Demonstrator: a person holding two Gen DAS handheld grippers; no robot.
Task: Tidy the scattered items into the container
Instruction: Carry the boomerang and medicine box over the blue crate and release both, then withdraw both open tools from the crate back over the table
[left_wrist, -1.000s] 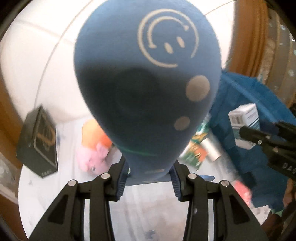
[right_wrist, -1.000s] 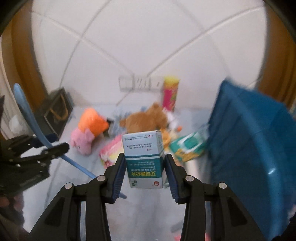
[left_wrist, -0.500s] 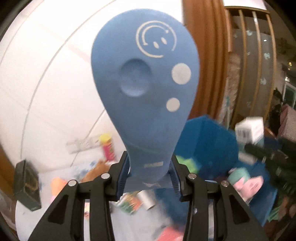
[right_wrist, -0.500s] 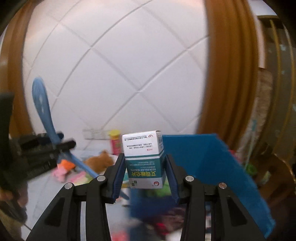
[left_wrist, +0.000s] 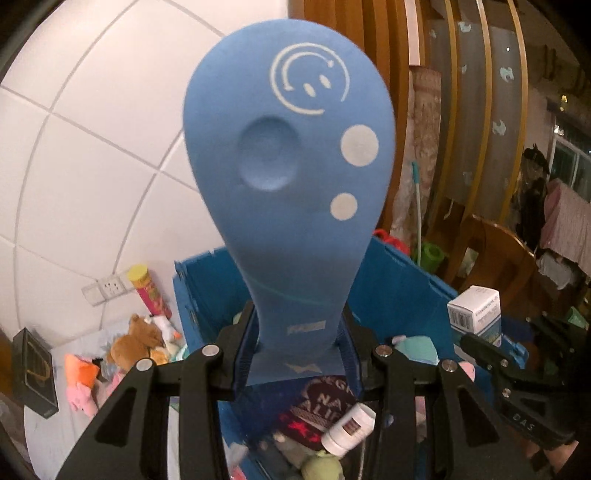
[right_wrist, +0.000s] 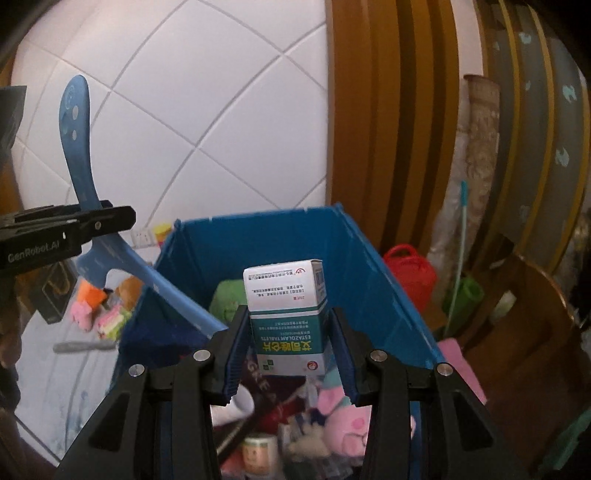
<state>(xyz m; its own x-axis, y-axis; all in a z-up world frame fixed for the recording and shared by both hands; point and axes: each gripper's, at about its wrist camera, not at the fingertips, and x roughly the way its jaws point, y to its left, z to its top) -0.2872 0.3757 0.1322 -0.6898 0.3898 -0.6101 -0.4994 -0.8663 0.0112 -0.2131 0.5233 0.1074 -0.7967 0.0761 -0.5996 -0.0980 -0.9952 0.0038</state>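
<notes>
The blue crate (right_wrist: 373, 258) stands open against the white tiled wall, and both tongs hang above its mouth. The right tongs (right_wrist: 290, 345) are clamped on a white and green tablet box (right_wrist: 288, 317), held upright and printed upside down from this view, directly over the crate's interior. The left tongs (left_wrist: 297, 350) are clamped on the narrow neck of a blue shoehorn (left_wrist: 291, 155), whose broad end with a smiley mark and 2 white dots stands up toward the wall; in the right wrist view its long handle slants down toward the crate's left wall. Inside the crate lie a pink pig plush (right_wrist: 351, 417), a dark cloth with lettering (left_wrist: 325, 402), a small white bottle (left_wrist: 349, 428), a green soft item (right_wrist: 227, 295) at the far end and a small jar with a printed label (right_wrist: 258, 456). Outside, on the pale floor left of the crate, are a brown teddy bear (left_wrist: 135, 341), an orange and pink plush (left_wrist: 83, 376), a black box (left_wrist: 35, 373) and a pink tube with a yellow cap (left_wrist: 147, 290) leaning at the wall.
</notes>
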